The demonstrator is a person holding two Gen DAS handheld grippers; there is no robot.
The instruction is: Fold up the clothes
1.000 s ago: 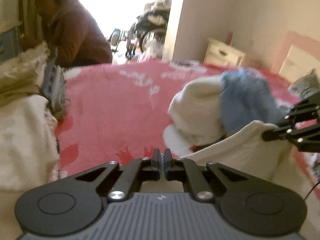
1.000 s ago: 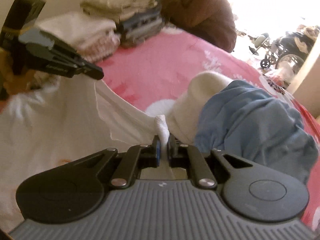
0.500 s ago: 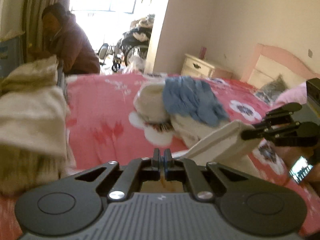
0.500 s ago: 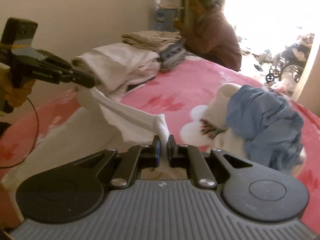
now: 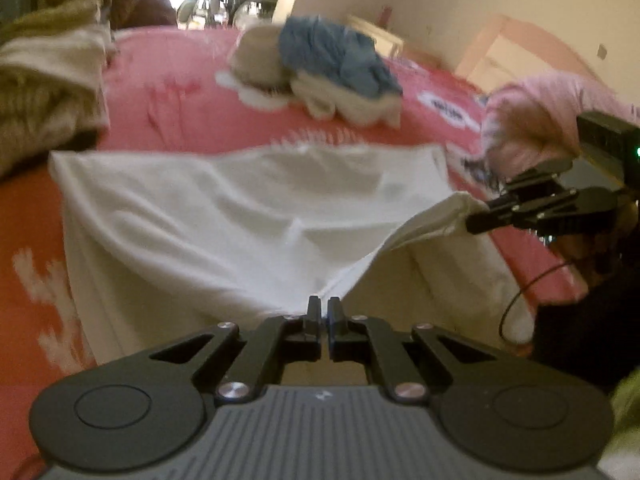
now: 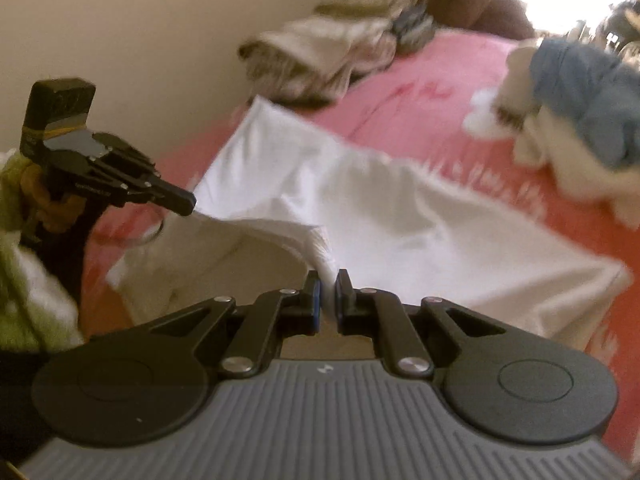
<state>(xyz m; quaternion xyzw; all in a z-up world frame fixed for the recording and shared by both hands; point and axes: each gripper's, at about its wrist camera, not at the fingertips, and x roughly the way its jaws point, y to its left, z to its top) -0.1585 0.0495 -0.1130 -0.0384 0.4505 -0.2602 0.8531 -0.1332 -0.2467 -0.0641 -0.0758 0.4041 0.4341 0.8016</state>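
The white cloth [image 5: 224, 216] now lies spread out on the pink bed [image 5: 168, 116]; half a second ago it hung in the air between the two grippers. Both grippers have come down low and near the bed.

In the left wrist view, the left gripper [image 5: 324, 312] is nearly closed, with only a thin gap. It pinches the near edge of the cloth. The cloth is flat and wide in front of it. The right gripper [image 5: 476, 220] is off to the right and holds a corner of the cloth, lifted a bit. Far back on the bed sits a heap of clothes [image 5: 332, 68], blue and cream. A stack of folded clothes [image 5: 48, 80] is at the left.

In the right wrist view, the right gripper [image 6: 328, 284] is closed on a bunched bit of the cloth [image 6: 420, 220]. The left gripper [image 6: 188, 204] is at the left, tips pressed together on another corner. The cloth runs between them and spreads over the bed [image 6: 440, 76]. The heap [image 6: 568, 116] is at the far right. The stack [image 6: 332, 52] lies at the back, near the wall. The picture is blurry.
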